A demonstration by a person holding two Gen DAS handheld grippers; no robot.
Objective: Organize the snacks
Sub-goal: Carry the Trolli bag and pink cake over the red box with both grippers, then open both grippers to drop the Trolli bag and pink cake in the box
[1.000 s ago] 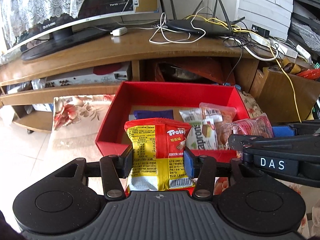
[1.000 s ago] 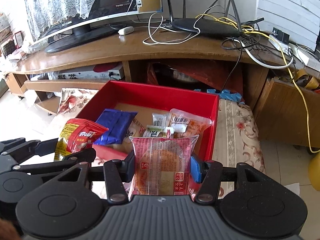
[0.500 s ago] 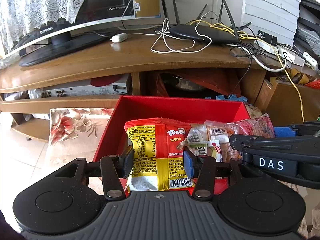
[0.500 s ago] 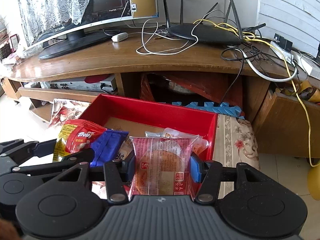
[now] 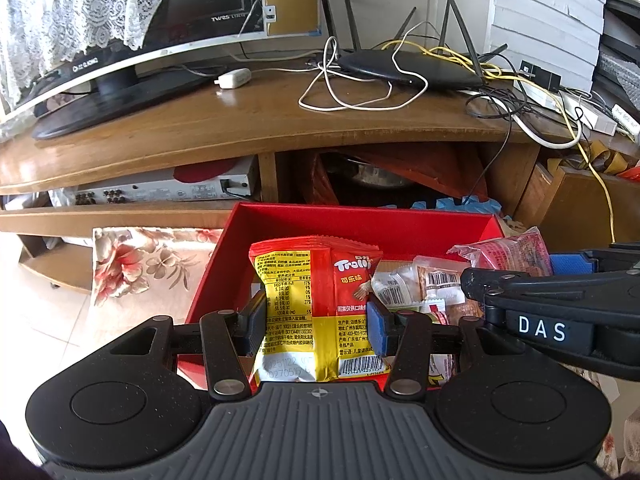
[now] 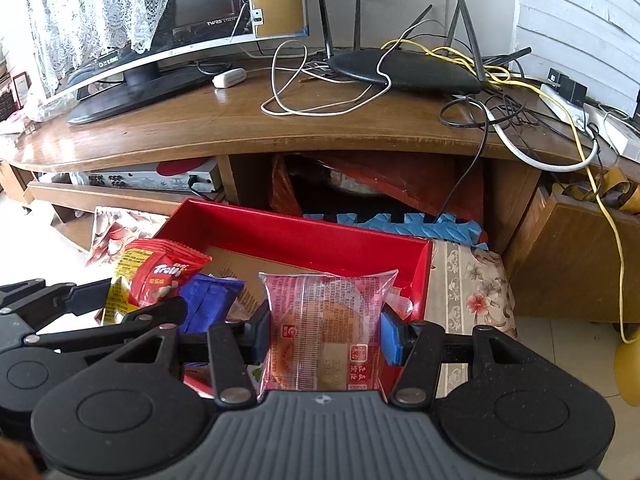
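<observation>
Bright daylight, sharp focus, strong fisheye edge-bending.

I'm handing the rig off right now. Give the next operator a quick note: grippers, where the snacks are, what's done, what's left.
Left gripper: shut on the Trolli packet, held upright over the red box.
Right gripper: shut on the pink pastry packet, upright over the box's near right part.
Done: a blue packet and some barcoded packets lie in the box.
Left: release both held packets into the box.
</observation>
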